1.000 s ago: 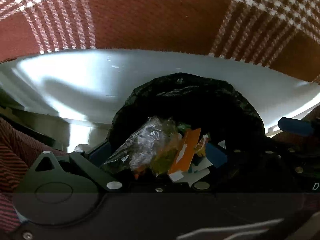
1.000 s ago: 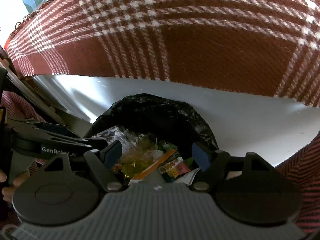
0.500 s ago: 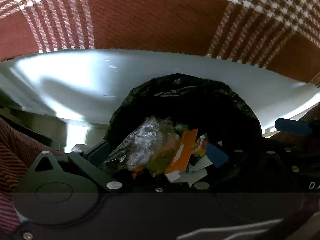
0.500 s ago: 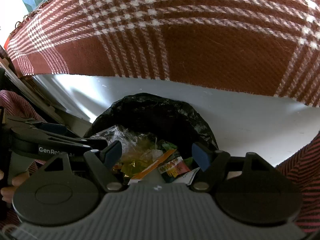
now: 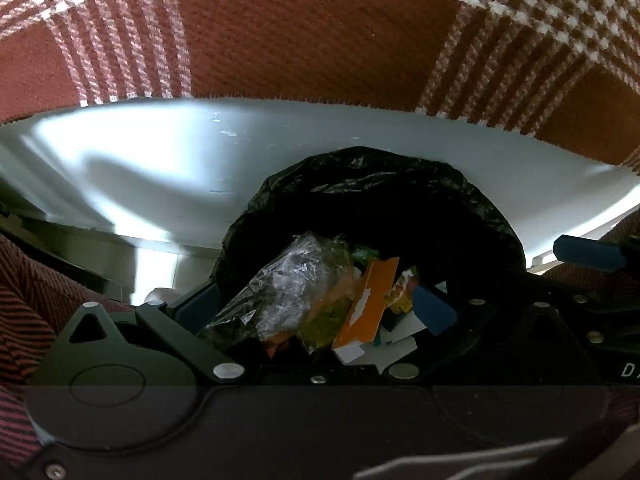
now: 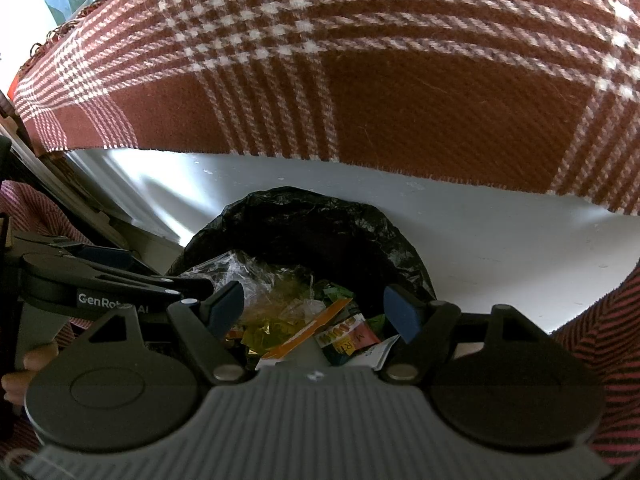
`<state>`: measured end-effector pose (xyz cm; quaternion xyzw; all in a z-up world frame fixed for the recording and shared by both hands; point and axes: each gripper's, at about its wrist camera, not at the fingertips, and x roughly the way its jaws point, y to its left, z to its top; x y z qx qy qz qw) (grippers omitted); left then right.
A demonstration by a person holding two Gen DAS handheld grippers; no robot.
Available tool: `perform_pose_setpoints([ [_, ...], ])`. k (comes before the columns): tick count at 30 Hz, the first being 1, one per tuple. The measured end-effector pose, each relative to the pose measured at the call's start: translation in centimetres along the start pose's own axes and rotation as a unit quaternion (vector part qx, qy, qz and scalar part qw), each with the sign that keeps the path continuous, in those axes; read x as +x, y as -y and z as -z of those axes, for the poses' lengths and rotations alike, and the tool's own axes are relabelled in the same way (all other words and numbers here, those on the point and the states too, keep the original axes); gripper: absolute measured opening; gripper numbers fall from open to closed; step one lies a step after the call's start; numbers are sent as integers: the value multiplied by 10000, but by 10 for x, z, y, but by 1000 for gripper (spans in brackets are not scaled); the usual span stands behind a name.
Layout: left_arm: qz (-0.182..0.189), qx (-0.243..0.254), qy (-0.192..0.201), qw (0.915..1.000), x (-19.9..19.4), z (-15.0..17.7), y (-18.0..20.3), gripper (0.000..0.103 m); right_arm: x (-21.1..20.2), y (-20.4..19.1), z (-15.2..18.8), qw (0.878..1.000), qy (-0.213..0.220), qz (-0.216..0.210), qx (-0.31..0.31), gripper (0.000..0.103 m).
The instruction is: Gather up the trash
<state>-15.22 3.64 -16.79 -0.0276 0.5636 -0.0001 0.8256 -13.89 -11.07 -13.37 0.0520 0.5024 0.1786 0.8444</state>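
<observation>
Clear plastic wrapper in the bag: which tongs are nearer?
Left. The left tongs hang right over the wrapper; the right tongs sit toward the right rim of the bag.

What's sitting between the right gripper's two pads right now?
Nothing is gripped: in the right wrist view the right gripper hangs open over the black bin bag, with wrappers and crumpled clear plastic showing below the gap.

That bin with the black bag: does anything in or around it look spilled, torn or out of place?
Nothing stands out. The black bin liner looks whole from here. The crumpled clear plastic, orange card and colourful snack wrapper all lie inside it, and no litter shows on the white floor. Both tongs hang above the opening.
</observation>
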Motion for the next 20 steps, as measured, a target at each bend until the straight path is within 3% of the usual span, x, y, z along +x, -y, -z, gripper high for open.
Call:
perform_pose_setpoints([
  [20, -53, 172, 193, 9997, -9, 0, 5, 103, -2, 1, 0, 10000, 17, 39, 22, 85],
])
